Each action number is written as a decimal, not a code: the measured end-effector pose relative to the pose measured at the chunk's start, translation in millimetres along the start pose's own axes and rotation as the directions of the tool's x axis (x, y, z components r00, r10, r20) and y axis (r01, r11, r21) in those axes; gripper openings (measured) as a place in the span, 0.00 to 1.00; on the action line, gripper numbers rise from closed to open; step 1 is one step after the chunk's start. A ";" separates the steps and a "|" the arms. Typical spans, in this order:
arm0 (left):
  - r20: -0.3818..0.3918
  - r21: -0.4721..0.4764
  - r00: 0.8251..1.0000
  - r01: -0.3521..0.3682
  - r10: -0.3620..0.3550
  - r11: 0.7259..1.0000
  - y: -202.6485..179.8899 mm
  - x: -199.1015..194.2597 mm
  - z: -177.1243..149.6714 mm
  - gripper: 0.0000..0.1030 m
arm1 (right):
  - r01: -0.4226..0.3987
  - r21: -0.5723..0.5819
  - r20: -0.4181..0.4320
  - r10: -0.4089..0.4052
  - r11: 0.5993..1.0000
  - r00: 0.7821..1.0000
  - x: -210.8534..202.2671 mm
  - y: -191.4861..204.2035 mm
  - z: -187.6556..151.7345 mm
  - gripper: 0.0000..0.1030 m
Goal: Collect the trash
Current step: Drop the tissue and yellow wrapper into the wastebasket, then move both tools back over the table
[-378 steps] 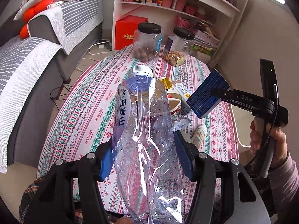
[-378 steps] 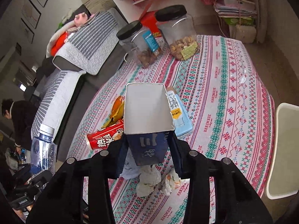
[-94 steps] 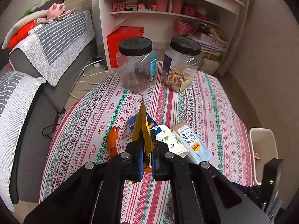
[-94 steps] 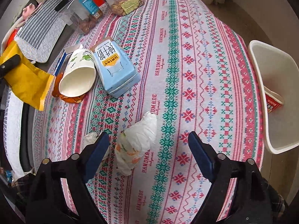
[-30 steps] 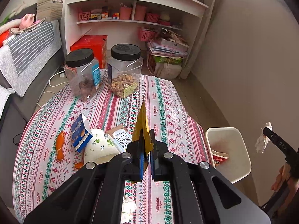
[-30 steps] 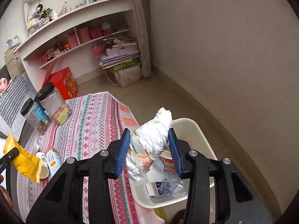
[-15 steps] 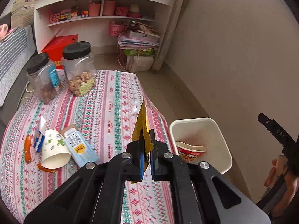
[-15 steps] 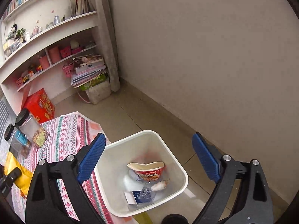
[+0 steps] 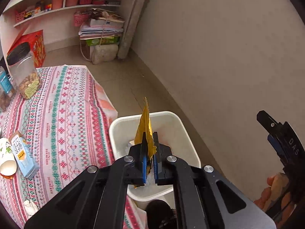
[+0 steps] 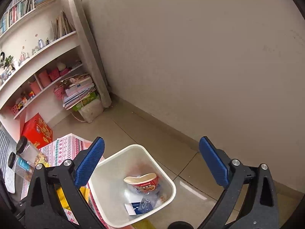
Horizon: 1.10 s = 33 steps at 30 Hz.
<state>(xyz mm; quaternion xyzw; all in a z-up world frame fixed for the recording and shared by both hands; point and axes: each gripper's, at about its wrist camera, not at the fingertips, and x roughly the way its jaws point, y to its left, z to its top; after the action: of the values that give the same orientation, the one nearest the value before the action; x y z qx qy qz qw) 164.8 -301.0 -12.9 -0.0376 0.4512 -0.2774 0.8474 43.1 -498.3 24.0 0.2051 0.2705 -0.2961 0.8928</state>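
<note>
My left gripper (image 9: 150, 152) is shut on a yellow wrapper (image 9: 144, 126) and holds it upright over the white trash bin (image 9: 122, 120) beside the table. My right gripper (image 10: 152, 164) is open and empty above the same bin (image 10: 169, 183), and it shows at the right edge of the left wrist view (image 9: 280, 143). Inside the bin lie a red noodle cup (image 10: 143, 183), a crushed clear bottle (image 10: 146, 202) and a dark blue carton (image 10: 133, 207). On the table remain a light blue carton (image 9: 22, 154), a paper cup (image 9: 5, 160) and a crumpled tissue (image 9: 30, 207).
The table has a patterned red and green cloth (image 9: 63, 114). Two black-lidded jars (image 9: 22, 70) stand at its far end. A white shelf unit (image 10: 38, 72), a red box (image 10: 36, 131) and a stack of papers (image 9: 103, 30) stand beyond. A beige wall (image 10: 190, 57) is close on the right.
My left gripper has carried the yellow wrapper rightward from above the table to over the bin. My right gripper stays open and has drawn back a little from the bin.
</note>
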 end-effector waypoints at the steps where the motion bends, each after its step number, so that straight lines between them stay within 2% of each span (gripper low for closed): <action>1: -0.005 0.003 1.000 0.012 -0.012 1.000 -5.6 3.4 3.1 0.05 | 0.002 0.013 0.002 -0.002 1.000 1.000 -0.8 -4.6 1.5 0.93; 4: -0.032 0.021 0.999 0.034 -0.033 0.999 -21.0 11.6 8.4 0.07 | 0.004 0.036 0.006 -0.004 0.999 1.000 -2.2 -12.0 5.1 0.93; 7: -0.025 0.039 1.000 0.019 -0.018 0.999 -26.5 11.0 9.7 0.15 | 0.005 0.031 0.017 -0.006 1.000 1.000 -4.1 -11.7 5.7 0.93; 8: -0.020 0.043 1.000 0.012 -0.011 0.999 -26.1 8.9 9.4 0.24 | 0.007 0.027 0.021 -0.007 1.000 1.000 -5.1 -11.1 5.3 0.93; 9: -0.011 0.044 1.000 0.000 0.000 0.999 -24.6 6.1 9.1 0.38 | 0.007 0.023 0.023 -0.007 1.000 1.000 -6.4 -10.6 4.8 0.93; 10: 0.001 0.043 1.000 -0.012 0.012 0.999 -22.8 3.1 8.7 0.43 | 0.005 0.020 0.023 -0.006 1.000 1.000 -6.8 -9.3 4.2 0.93; 13: 0.023 0.048 0.998 -0.054 0.053 0.997 -16.2 -4.8 8.4 0.50 | -0.006 0.018 0.014 0.006 1.000 1.000 -5.8 -4.1 3.3 0.93; 16: 0.067 0.069 0.987 -0.154 0.149 0.986 -10.0 -15.2 6.4 0.54 | -0.015 -0.006 0.009 0.015 1.000 1.000 -4.5 5.6 -0.3 0.93; 18: 0.110 0.087 0.973 -0.215 0.205 0.973 -6.1 -23.2 4.2 0.65 | -0.031 -0.027 0.004 0.031 0.999 1.000 -5.0 15.0 -4.8 0.93; 20: 0.157 0.090 0.952 -0.280 0.263 0.956 -0.3 -31.6 3.0 0.68 | -0.040 -0.043 -0.002 0.040 0.998 0.999 -6.2 24.8 -9.8 0.93; 24: 0.245 0.066 0.893 -0.403 0.377 0.913 14.9 -51.1 -1.9 0.82 | -0.038 -0.106 0.008 0.039 0.994 0.999 -9.9 50.9 -21.5 0.93; 29: 0.302 0.033 0.834 -0.493 0.462 0.869 38.5 -71.7 -8.0 0.86 | -0.068 -0.186 0.002 0.069 0.980 0.998 -13.6 87.7 -37.2 0.93; 33: 0.298 0.008 0.812 -0.528 0.502 0.849 63.1 -83.6 -14.1 0.87 | -0.088 -0.254 -0.005 0.090 0.963 0.996 -16.3 117.1 -50.8 0.93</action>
<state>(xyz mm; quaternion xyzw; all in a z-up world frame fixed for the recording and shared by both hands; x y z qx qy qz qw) 144.6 -203.0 21.2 0.0848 0.3047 -0.0492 0.9474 88.6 -378.0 18.9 0.1001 0.2938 -0.2191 0.9250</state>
